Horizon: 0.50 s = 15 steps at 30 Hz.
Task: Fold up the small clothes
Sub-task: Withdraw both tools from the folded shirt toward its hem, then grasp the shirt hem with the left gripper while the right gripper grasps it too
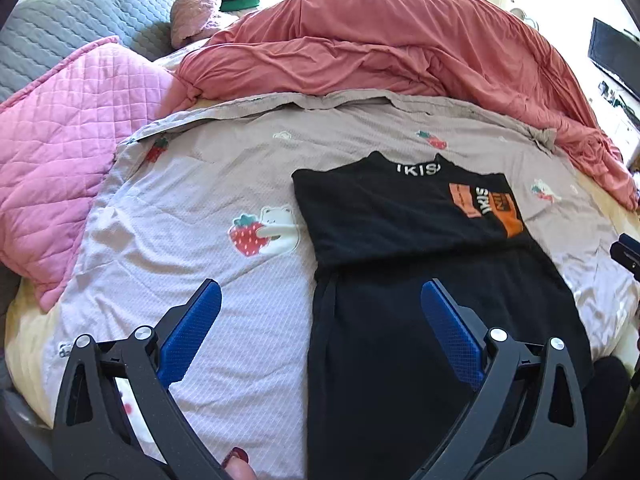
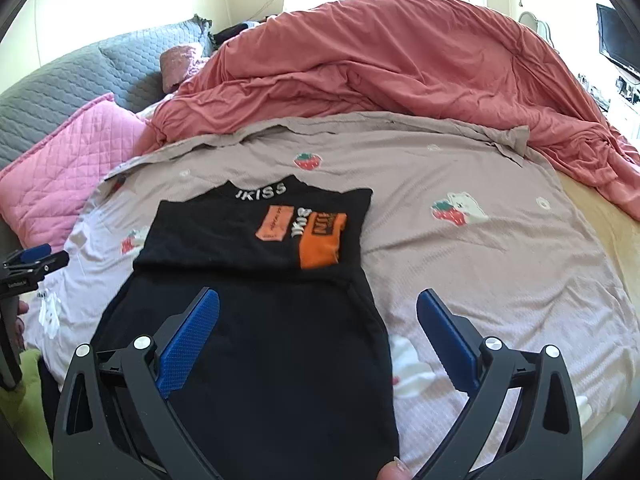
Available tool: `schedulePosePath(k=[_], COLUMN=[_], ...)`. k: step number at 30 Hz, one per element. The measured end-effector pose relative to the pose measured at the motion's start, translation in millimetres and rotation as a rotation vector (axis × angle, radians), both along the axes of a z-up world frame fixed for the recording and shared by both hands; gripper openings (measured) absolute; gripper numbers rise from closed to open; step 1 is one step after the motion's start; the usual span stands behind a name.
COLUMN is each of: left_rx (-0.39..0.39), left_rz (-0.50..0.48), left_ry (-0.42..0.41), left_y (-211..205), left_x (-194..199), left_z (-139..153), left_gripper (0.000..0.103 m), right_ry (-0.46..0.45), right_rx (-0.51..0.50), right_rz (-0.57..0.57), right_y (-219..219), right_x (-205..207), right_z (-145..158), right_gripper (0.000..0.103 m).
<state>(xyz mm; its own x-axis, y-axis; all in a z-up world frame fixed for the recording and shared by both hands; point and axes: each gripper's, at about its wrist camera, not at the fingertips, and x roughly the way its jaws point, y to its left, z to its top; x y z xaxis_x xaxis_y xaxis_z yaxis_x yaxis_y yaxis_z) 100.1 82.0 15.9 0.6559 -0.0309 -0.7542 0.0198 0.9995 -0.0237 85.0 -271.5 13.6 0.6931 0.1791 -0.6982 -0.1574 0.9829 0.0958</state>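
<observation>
Black shirt [image 2: 256,320] on strawberry blanket [image 2: 460,264], red duvet [image 2: 400,72] behind, both grippers' fingers [image 1: 192,332] [image 2: 448,344] spread.

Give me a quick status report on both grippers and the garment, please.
Left gripper open, empty. Right gripper open, empty. Black garment flat on strawberry-print blanket, sides folded in, orange print up. Nothing in the way.

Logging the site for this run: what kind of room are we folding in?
Most likely a bedroom: the black top lies on a bed's strawberry-print cover, with a rumpled red duvet and pink quilted pillow behind.
</observation>
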Motion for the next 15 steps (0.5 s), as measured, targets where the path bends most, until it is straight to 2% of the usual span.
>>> schedulePosePath(k=[9,15], left_rx=[0.01,-0.015], left_rz=[-0.006,-0.011], left_ry=[0.059,0.18], left_y=[4,6], left_x=[-24,-45], left_z=[-16,-51], left_gripper=[0.094,0.094], right_ry=[0.078,0.182], right_rx=[-0.029,-0.047], right_rz=[-0.007,-0.027], right_y=[-16,-28], right_x=[-26,-42], right_z=[-18,-44], right_gripper=[0.099,0.099])
